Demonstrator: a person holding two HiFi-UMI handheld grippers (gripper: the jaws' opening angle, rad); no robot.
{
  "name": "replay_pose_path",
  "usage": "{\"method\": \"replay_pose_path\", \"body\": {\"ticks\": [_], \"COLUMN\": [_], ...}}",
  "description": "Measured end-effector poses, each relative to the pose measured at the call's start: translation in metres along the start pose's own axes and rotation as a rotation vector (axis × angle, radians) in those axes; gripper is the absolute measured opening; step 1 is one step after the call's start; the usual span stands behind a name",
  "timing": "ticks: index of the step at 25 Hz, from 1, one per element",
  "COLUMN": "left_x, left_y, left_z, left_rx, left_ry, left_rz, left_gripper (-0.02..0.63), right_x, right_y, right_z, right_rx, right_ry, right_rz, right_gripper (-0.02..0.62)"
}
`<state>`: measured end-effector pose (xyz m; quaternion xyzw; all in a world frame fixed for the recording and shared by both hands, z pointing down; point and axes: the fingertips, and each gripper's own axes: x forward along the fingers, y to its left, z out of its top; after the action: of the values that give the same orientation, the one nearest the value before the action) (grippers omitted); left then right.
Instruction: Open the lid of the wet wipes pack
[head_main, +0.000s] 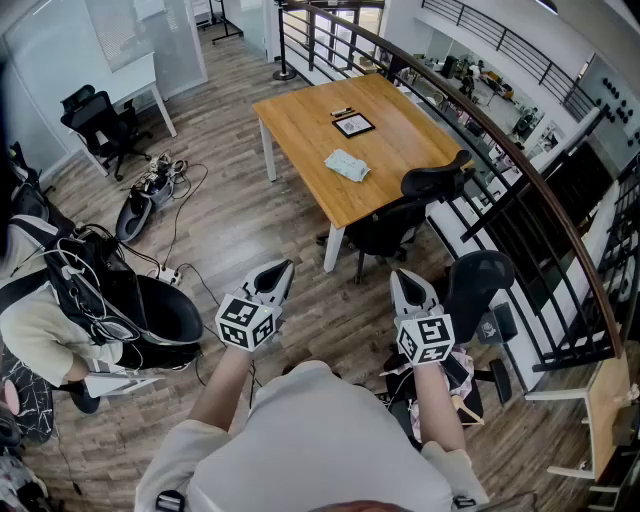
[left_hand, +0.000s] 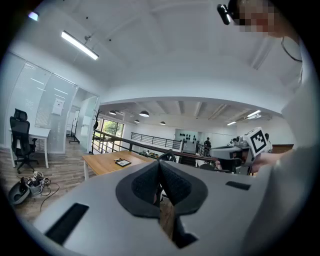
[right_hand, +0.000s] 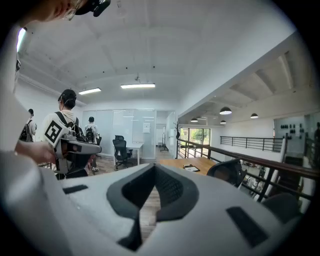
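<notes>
Wooden desk (head_main: 300, 125) carries the wet wipes pack (head_main: 347, 165) toward its near corner, well apart from the left hand-held gripper (head_main: 279, 270) and right hand-held gripper (head_main: 404, 281). Both are pressed together and empty, so best step close before spreading either.

— Tongs?
— Two: left tongs (head_main: 281, 270) and right tongs (head_main: 404, 281). One marker cube on each: left cube (head_main: 245, 322), right cube (head_main: 425, 340).
— Desks?
— Two. One wooden desk (head_main: 300, 125), one white desk (head_main: 135, 75).
— And on the wooden desk?
— Three things: one wet wipes pack (head_main: 347, 165), one black-framed tablet (head_main: 353, 124), one small dark pen-like stick (head_main: 342, 111).
— Chairs?
— Three black ones counted for sure: far chair (head_main: 97, 122) at the white desk, middle chair (head_main: 425, 190) and near chair (head_main: 480, 283) beside the wooden desk.
— Anything on the floor?
— One white power strip (head_main: 168, 275), one cable tangle (head_main: 160, 180) beside one dark helmet-like shell (head_main: 135, 215). Count of single cables impossible to tell.
</notes>
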<state>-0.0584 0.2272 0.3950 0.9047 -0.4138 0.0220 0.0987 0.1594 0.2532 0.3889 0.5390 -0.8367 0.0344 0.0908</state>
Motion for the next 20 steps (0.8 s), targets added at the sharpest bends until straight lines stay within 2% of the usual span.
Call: {"method": "replay_pose_path", "body": {"ticks": [20], "left_x": [-0.007], "left_y": [-0.004], "left_z": [0.0], "left_rx": [0.015], "left_ry": [0.016], "left_rz": [-0.034], "left_gripper": [-0.006], "right_x": [-0.003], "right_y": [0.014], "right_z": [-0.002], "right_rx": [-0.016], "right_ry": [0.013], "right_rz": [-0.015], "right_gripper": [0.002]}}
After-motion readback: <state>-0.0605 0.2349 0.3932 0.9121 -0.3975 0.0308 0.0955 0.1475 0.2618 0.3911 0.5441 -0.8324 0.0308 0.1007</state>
